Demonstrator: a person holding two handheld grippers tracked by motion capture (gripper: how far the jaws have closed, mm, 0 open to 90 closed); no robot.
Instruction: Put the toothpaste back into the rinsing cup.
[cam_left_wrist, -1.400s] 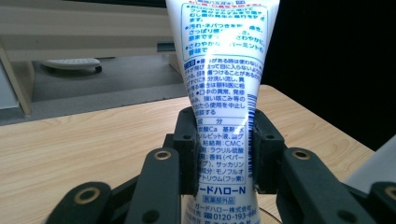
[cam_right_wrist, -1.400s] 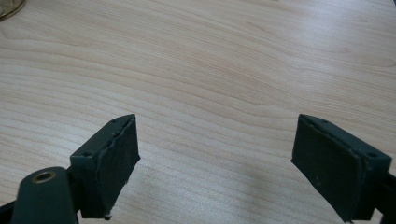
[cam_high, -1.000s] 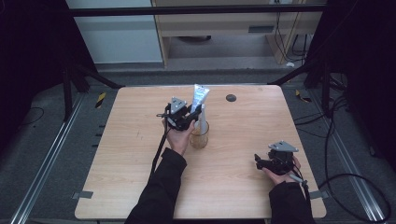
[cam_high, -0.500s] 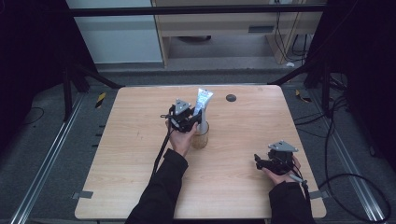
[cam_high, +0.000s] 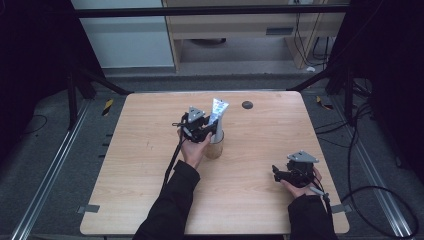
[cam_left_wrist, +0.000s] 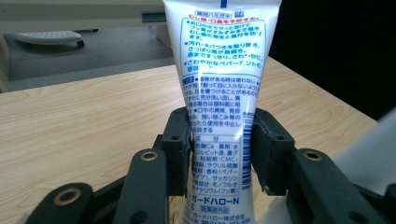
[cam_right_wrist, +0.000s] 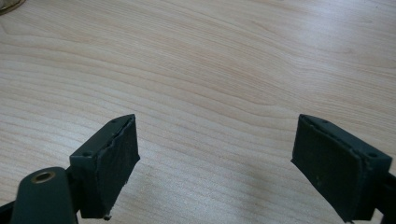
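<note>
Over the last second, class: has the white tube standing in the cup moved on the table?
No. In the high view the white tube stands in the cup at the same spot relative to the dark disc, while the left tongs have just been opening around it.

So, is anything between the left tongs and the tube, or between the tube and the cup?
Nothing visible. The tube already stands upright in the cup. The left tongs sit at either side of it with nothing between; their jaws have just been opening and no longer seem to pinch it.
</note>
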